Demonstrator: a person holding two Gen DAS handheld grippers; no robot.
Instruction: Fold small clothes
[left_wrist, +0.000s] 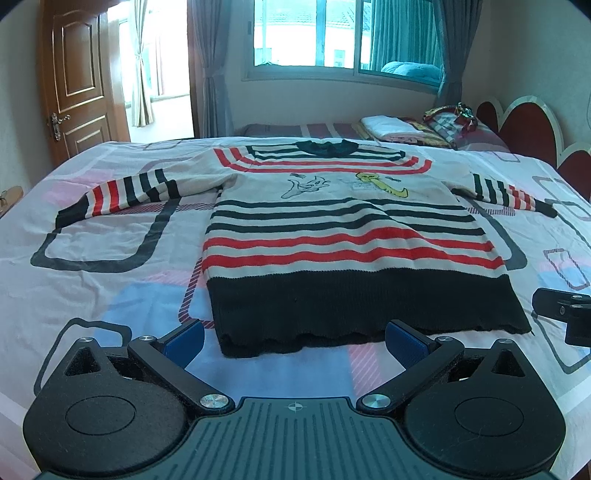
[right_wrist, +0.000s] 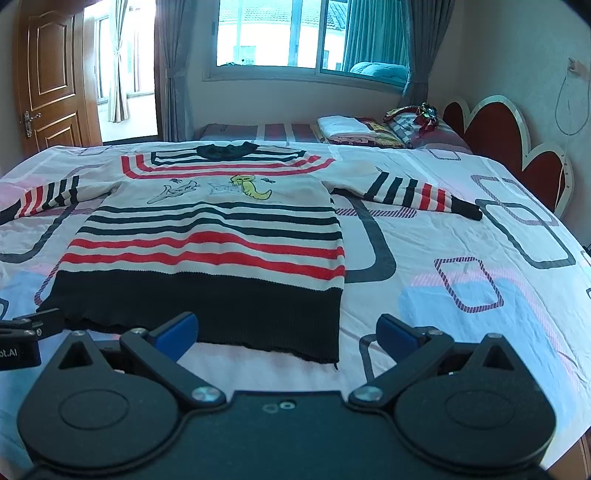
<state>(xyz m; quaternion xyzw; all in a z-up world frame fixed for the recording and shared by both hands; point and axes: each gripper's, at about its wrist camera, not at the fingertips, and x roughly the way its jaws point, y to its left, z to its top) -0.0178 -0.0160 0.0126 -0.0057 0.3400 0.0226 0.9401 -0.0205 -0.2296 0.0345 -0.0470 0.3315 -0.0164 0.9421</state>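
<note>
one sweater (left_wrist: 343, 236), two spread tongs (left_wrist: 294, 341)

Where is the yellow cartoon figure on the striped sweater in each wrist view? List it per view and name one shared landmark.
Left wrist view: yellow cartoon figure sits right of centre, on the striped sweater.
Right wrist view: yellow cartoon figure sits left of centre, on the sweater's chest.
Shared landmark: the window behind the bed.

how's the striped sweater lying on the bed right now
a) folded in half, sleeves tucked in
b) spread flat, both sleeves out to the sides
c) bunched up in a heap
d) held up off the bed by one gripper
b: the striped sweater lies flat on the bed sheet with a sleeve stretched out to each side; the left gripper and right gripper are both open and hold nothing.
</note>
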